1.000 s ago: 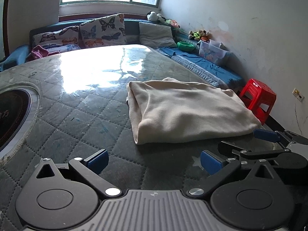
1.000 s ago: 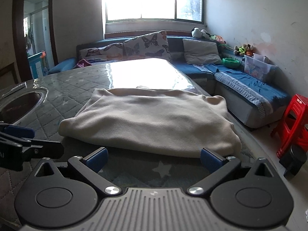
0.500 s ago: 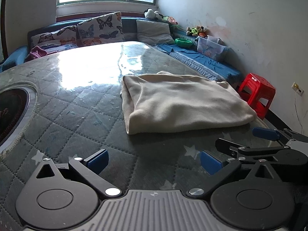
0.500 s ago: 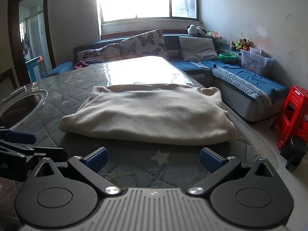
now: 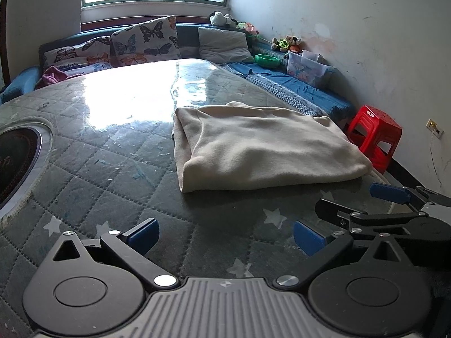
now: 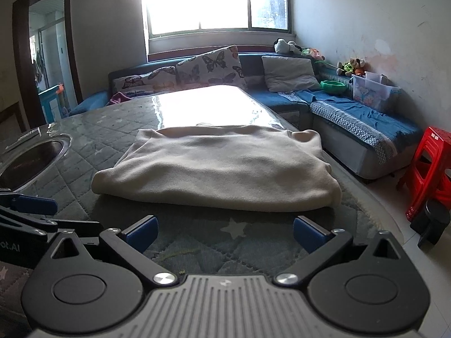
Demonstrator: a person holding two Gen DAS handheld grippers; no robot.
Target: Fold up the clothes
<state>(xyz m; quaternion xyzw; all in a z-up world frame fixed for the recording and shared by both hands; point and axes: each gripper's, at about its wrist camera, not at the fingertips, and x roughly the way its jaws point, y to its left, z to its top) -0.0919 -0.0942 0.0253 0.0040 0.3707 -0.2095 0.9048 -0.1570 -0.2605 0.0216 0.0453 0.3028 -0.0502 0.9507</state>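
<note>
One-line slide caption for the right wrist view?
Open right claw short of a folded beige fleece garment on the quilted grey table.

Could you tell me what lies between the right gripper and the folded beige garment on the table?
Only bare quilted table cover with a white star print. The right wrist view shows the right gripper, jaws open, short of the beige garment, with nothing else between them.

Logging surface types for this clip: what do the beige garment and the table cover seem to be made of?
Beige garment: soft matte fleece or knit, judging by its fuzzy nap and rounded folds. Table cover: quilted stitched fabric, apparently under a clear glossy sheet, since window glare reflects off it.
</note>
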